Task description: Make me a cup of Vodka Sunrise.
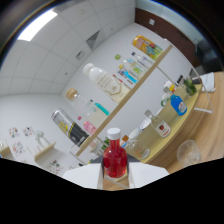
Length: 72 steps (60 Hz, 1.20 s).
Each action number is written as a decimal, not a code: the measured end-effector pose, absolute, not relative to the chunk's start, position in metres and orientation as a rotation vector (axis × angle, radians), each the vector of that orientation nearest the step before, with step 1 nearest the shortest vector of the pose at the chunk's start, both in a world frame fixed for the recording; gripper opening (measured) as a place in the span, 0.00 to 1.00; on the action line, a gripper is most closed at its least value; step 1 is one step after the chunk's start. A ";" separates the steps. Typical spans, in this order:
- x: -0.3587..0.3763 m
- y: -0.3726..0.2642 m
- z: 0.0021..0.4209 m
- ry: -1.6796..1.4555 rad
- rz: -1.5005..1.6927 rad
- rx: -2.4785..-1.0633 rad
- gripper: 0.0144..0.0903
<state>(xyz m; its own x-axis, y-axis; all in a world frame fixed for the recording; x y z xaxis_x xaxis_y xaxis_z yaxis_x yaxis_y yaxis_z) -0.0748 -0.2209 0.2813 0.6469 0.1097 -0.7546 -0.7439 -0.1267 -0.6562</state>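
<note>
I hold the red bottle (114,159) between my fingers (116,176), low in the middle of the frame; the two white fingers seem to press on its body from both sides, so I judge it as pinched, with its white cap up and the whole view tilted. This red liquid is probably the syrup for the sunrise, and the step in hand, as I judge it, is to bring it to the clear cup (189,152) that stands on the bench (212,125) at the lower right of the frame. To do it well, I should keep the squeeze firm and even, because the bottle is round and smooth and could slip or turn. I should move it slowly and not swing it toward the bottles on the bench, such as the blue bottle (178,105) and the clear bottle (156,125) near the frame's right. The cap looks closed, so it must come off before I pour. Then I would tilt only a little, since a small amount is enough.
</note>
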 end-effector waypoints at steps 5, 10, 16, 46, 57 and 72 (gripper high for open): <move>-0.095 -0.222 0.264 0.385 0.542 -1.607 0.26; -0.120 -0.219 0.229 0.263 0.359 -1.677 0.26; -0.152 -0.216 0.176 0.131 0.206 -1.777 0.26; -0.198 -0.216 0.023 0.019 0.067 -2.156 0.26; -0.200 -0.220 0.016 0.015 0.085 -2.172 0.27; -0.199 -0.232 0.016 -0.006 0.097 -2.165 0.34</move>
